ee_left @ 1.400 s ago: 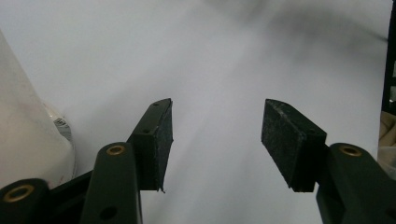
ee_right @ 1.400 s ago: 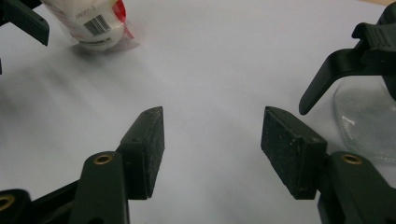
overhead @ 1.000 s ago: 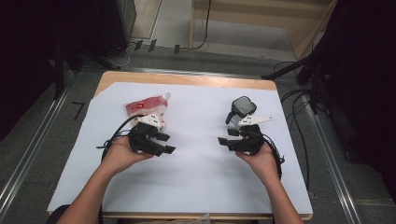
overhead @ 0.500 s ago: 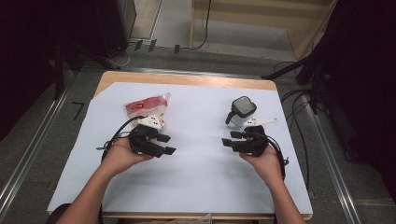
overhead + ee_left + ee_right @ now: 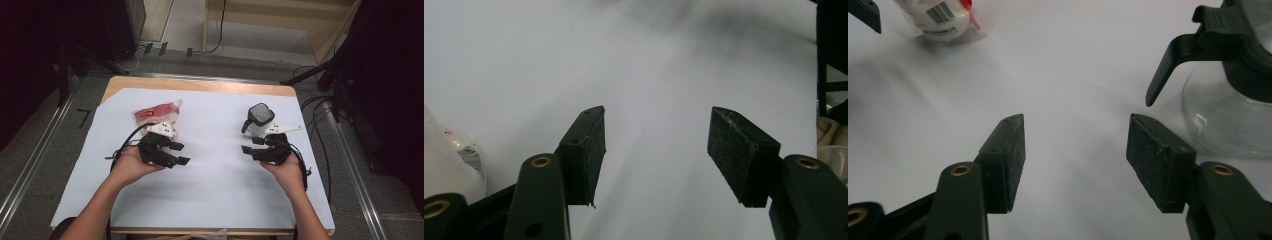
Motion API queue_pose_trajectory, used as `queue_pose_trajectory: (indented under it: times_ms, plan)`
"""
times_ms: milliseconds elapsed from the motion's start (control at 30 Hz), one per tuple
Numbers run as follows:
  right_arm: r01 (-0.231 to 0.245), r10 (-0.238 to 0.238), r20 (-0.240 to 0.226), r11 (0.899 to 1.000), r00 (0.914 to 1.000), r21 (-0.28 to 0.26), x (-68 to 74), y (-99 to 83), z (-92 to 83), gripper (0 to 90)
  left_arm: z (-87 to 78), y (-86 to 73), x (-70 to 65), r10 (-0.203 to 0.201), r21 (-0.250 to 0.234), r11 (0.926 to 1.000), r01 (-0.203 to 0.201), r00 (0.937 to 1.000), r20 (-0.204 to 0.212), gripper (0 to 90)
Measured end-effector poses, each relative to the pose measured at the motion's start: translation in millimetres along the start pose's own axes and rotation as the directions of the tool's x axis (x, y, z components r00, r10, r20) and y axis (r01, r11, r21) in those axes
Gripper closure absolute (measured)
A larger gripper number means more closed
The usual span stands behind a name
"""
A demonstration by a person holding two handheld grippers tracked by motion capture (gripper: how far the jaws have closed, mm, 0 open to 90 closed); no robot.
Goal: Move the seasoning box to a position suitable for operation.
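With both grippers' jaws spread and empty, the left gripper [image 5: 172, 152] risks crushing the red-and-white pouch [image 5: 156, 114] at upper left; the right gripper [image 5: 251, 149] risks tipping the glass carafe [image 5: 259, 120] at upper right.

- A clear glass jug [image 5: 1228, 120] with a glossy black plastic handle and lid.
- A shiny red-and-white plastic pouch [image 5: 157, 114], crinkled.
- Matt white paper sheet [image 5: 215, 175] over a pale wooden table [image 5: 200, 85].
- Gripper pads [image 5: 596, 150] of rough, matt black rubber on smooth black plastic arms with brass-coloured rivets.
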State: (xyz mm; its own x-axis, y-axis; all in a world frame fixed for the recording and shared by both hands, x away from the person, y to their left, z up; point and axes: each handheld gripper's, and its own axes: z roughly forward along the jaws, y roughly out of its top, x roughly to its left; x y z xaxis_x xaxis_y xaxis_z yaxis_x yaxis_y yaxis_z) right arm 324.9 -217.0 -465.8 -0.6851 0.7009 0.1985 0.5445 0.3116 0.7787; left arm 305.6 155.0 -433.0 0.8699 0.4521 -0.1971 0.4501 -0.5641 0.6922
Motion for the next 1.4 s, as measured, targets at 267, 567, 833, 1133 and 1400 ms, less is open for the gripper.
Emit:
queue_pose_trajectory:
  times_ms: [267, 567, 833, 1133, 1400]
  plan:
    - [-0.037, 0.036, 0.073, 0.999, 0.9967, 0.011, -11.4, -2.4, -12.1, 39.0, -5.6, -0.4, 0.1, 0.0, -0.004, 1.0, -0.001, 0.9997, -0.025, 40.4]
    - [-0.085, 0.092, 0.111, 0.994, 0.9895, -0.065, -34.4, -5.1, -21.6, 31.5, -4.7, 2.0, -5.9, 0.01, -0.006, 0.9999, -0.01, 0.9998, -0.019, 40.2]
    - [-0.128, 0.137, 0.148, 0.989, 0.9794, -0.073, -51.9, -2.5, -13.4, 23.9, -6.6, 1.1, -7.6, 0.008, -0.008, 0.9999, -0.008, 0.9999, -0.014, 40.2]
    - [-0.144, 0.155, 0.193, 0.987, 0.9688, -0.069, -68.3, -2.8, 0.0, 23.6, -8.8, 1.6, -6.7, -0.005, -0.024, 0.9997, 0.005, 0.9999, 0.014, 41.0]
    - [-0.14, 0.152, 0.229, 0.988, 0.9613, -0.07, -72.4, -0.3, 8.1, 20.0, -13.7, 3.7, -13.4, -0.008, -0.053, 0.9985, 0.008, 0.9999, 0.009, 40.6]
